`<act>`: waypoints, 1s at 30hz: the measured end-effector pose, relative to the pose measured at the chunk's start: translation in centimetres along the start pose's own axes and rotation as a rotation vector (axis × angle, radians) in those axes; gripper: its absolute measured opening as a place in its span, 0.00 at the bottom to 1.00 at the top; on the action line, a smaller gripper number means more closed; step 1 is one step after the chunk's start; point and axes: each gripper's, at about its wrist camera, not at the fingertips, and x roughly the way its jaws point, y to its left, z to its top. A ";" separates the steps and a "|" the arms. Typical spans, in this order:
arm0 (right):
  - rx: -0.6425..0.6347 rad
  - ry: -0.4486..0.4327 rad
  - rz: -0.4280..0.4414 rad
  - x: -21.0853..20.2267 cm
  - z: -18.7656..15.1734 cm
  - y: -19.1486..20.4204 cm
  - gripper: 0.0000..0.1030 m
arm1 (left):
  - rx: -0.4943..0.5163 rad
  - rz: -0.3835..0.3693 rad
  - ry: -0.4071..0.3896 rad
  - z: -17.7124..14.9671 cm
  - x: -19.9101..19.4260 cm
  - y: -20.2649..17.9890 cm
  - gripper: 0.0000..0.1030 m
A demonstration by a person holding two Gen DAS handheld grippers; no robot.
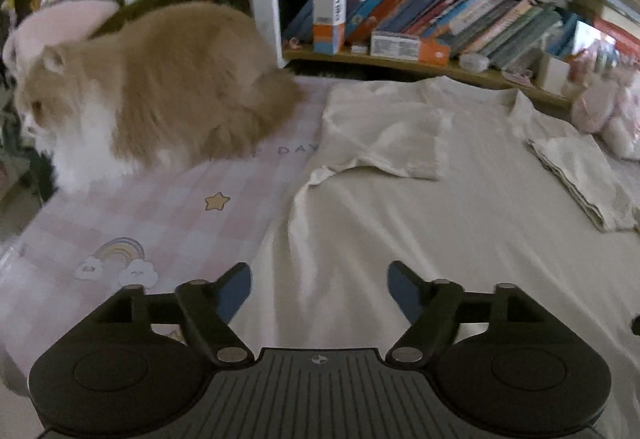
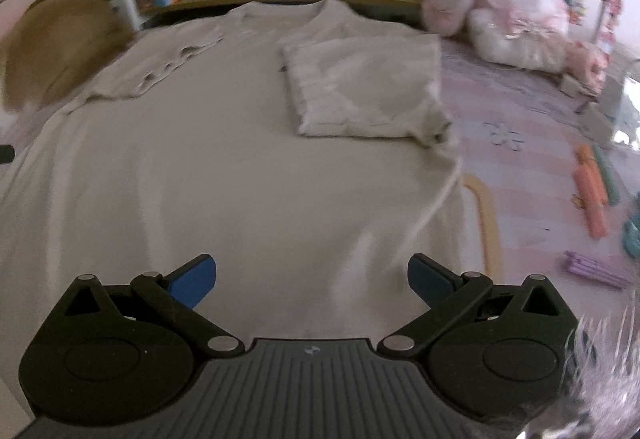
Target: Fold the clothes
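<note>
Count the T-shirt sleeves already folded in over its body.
2: the left sleeve, beside the cat, and the right sleeve, toward the plush toys.

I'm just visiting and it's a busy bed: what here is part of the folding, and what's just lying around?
Folding job: cream T-shirt, both sleeves folded in; open left gripper; open right gripper.

Lying about: cat, books, plush toys, pink bedsheet.

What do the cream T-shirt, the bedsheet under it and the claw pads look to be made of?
The cream T-shirt: soft matte knit, probably cotton jersey, judging by its limp creases and stitched sleeve hem. The bedsheet: thin matte woven fabric, printed with pink checks, a star and a rainbow. The blue pads on the right claw: smooth, slightly glossy, likely rubber or soft plastic; arms look like black moulded plastic.
</note>
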 end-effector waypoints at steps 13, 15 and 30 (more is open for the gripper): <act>0.040 -0.046 -0.085 -3.1 -1.7 1.4 1.00 | 0.054 -0.051 -0.056 -2.3 -3.3 -0.9 0.85; 0.048 -0.055 -0.101 -4.0 -2.4 2.4 1.00 | 0.046 -0.066 -0.067 -3.2 -4.2 -0.1 0.86; 0.057 -0.097 -0.190 -11.6 -10.5 11.2 1.00 | 0.077 -0.146 -0.064 -11.3 -10.5 5.7 0.87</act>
